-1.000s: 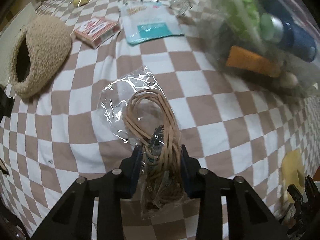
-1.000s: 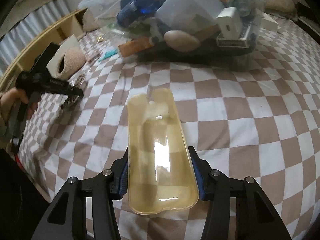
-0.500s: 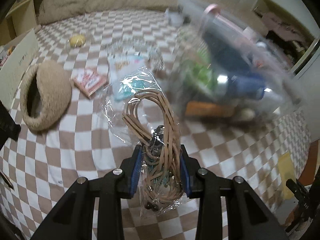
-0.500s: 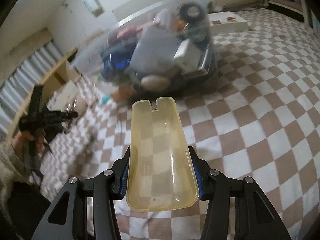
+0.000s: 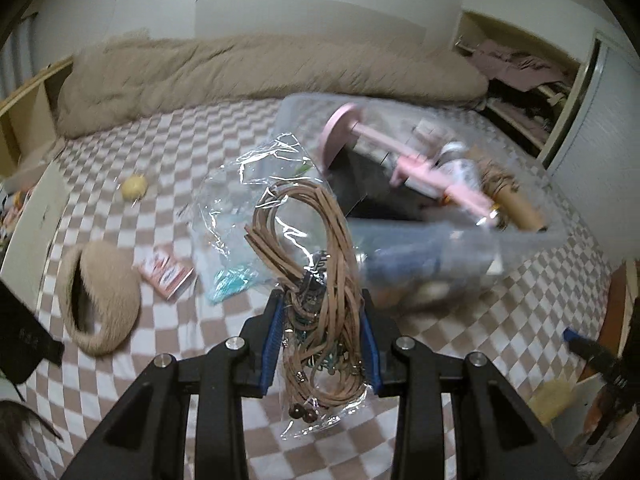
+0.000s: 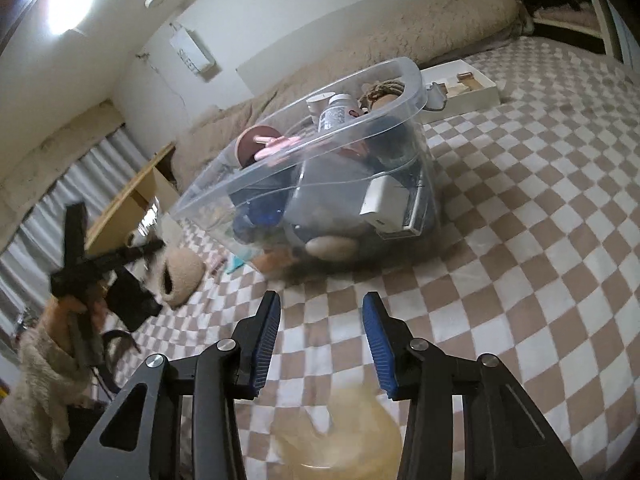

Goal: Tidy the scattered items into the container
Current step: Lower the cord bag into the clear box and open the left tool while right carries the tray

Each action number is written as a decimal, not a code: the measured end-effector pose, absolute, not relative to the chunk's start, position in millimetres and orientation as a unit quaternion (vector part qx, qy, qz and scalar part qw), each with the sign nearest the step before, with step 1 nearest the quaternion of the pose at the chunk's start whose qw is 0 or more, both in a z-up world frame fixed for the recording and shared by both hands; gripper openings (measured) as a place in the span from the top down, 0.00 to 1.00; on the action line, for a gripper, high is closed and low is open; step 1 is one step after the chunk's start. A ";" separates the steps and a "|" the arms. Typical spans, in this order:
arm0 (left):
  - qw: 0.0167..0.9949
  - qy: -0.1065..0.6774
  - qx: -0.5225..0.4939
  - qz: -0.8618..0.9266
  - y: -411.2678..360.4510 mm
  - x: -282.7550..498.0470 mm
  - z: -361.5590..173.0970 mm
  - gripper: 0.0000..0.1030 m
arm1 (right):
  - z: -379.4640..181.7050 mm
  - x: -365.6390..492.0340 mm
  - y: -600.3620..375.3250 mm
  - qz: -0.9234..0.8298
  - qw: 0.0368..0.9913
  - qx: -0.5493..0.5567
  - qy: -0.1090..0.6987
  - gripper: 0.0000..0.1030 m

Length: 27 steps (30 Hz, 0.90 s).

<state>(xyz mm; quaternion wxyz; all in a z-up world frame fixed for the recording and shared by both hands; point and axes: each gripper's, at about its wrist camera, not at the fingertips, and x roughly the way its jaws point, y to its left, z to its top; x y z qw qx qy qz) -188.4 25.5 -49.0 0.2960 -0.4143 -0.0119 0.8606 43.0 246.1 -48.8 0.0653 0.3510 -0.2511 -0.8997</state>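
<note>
My left gripper [image 5: 322,332] is shut on a clear bag of brown cords [image 5: 312,264] and holds it up above the checkered bed, near the clear plastic bin [image 5: 460,236] full of items. My right gripper [image 6: 320,334] is open and holds nothing. A blurred translucent yellow case [image 6: 352,436] sits low between its arms, out of the pads. The bin [image 6: 320,168] stands ahead of the right gripper. The left gripper with its bag shows at the left of the right wrist view [image 6: 100,264].
On the bed lie a fuzzy beige slipper [image 5: 96,300], a red card box [image 5: 166,274], a teal packet [image 5: 230,284] and a yellow ball [image 5: 134,187]. A beige duvet [image 5: 240,68] lies along the far edge. A white box [image 6: 464,84] sits behind the bin.
My right gripper has opened and the yellow case has slipped down out of its pads. My left gripper has lifted the bag of cords and tilted up towards the bin.
</note>
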 end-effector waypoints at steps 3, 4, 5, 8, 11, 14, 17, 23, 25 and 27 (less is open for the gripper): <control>0.313 -0.025 -0.398 0.862 33.5 -189.8 -33.1 0.66 | -52.4 41.6 245.3 -0.899 0.065 0.357 -0.244 0.58; 0.316 -0.028 -0.395 0.862 35.5 -189.7 -29.4 0.66 | -55.0 40.1 245.3 -0.898 0.064 0.362 -0.241 0.58; 0.320 -0.031 -0.391 0.862 37.9 -190.2 -26.4 0.66 | -58.1 38.0 246.1 -0.897 0.063 0.367 -0.238 0.58; 0.323 -0.036 -0.390 0.862 44.5 -192.3 -22.6 0.66 | -68.6 26.1 249.4 -0.889 0.062 0.389 -0.235 0.57; 0.326 -0.040 -0.391 0.860 49.9 -194.6 -22.9 0.66 | -70.0 24.4 254.7 -0.891 0.043 0.388 -0.232 0.25; 0.326 -0.035 -0.391 0.860 53.1 -198.2 -23.3 0.66 | -64.4 35.1 258.3 -0.903 0.029 0.371 -0.215 0.05; 0.326 -0.038 -0.393 0.859 55.0 -204.7 -21.9 0.66 | -73.7 40.2 259.3 -0.897 0.021 0.404 -0.179 0.05; 0.325 -0.020 -0.400 0.857 65.3 -222.8 -17.2 0.66 | -114.1 40.2 251.2 -0.880 -0.008 0.471 -0.063 0.05; 0.320 -0.005 -0.401 0.858 69.1 -231.8 -13.8 0.66 | -125.7 35.4 248.9 -0.871 0.004 0.490 -0.032 0.05; 0.312 0.008 -0.402 0.861 72.4 -240.1 -11.6 0.66 | -132.9 30.4 247.6 -0.864 0.018 0.504 -0.017 0.05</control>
